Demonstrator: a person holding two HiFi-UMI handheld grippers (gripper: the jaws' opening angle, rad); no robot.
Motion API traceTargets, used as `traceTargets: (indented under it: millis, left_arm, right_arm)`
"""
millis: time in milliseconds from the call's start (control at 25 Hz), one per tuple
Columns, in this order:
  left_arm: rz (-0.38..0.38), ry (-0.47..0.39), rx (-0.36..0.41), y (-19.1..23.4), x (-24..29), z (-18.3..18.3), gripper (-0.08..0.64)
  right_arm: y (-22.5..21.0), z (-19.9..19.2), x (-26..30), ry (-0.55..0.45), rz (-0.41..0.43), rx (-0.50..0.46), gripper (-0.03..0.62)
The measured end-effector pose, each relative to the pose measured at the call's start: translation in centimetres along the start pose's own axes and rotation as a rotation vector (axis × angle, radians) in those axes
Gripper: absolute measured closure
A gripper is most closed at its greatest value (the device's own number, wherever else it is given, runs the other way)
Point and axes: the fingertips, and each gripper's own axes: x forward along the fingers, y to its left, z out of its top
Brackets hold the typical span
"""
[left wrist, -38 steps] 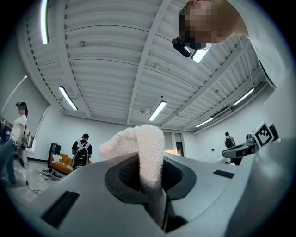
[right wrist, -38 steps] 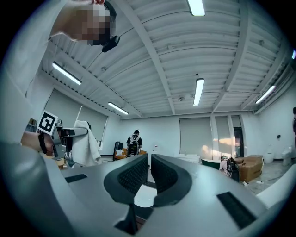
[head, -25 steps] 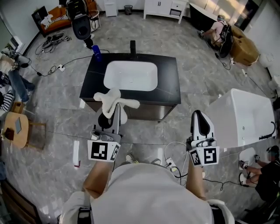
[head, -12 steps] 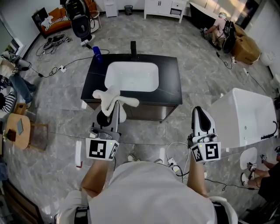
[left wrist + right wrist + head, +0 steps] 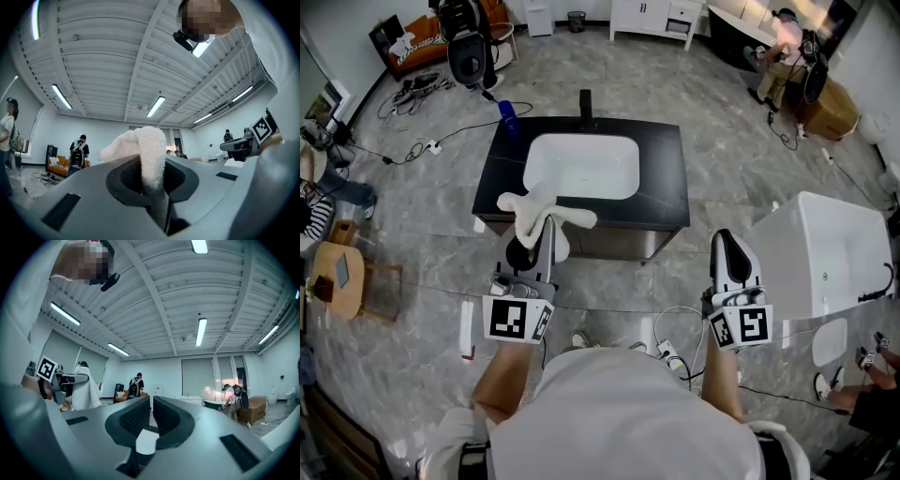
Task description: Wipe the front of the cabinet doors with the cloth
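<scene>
The left gripper point(image 5: 547, 231) is clamped shut on the cloth point(image 5: 546, 208), which hangs in front of the cabinet point(image 5: 614, 240), above its near edge and apart from the door fronts. The right gripper point(image 5: 727, 249) holds nothing; its jaws stand almost together, with only a slit between them. The cloth is judged to be soft, light and limp: it droops over the jaws, so a grip on a bunched fold near its middle should leave enough loose material to press flat against a door. Count: one cloth, one cabinet, one sink point(image 5: 581, 165), two grippers. The number of doors cannot be read from this steep angle.
</scene>
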Motion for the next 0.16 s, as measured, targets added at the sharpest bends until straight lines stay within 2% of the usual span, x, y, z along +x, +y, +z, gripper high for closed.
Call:
traceTargets:
  millis: [160]
  left_arm:
    - [0.004,0.001,-0.002,0.48,0.09,0.17,0.499]
  right_arm:
    - [0.10,0.25,0.33,0.001,0.000,-0.002,0.546]
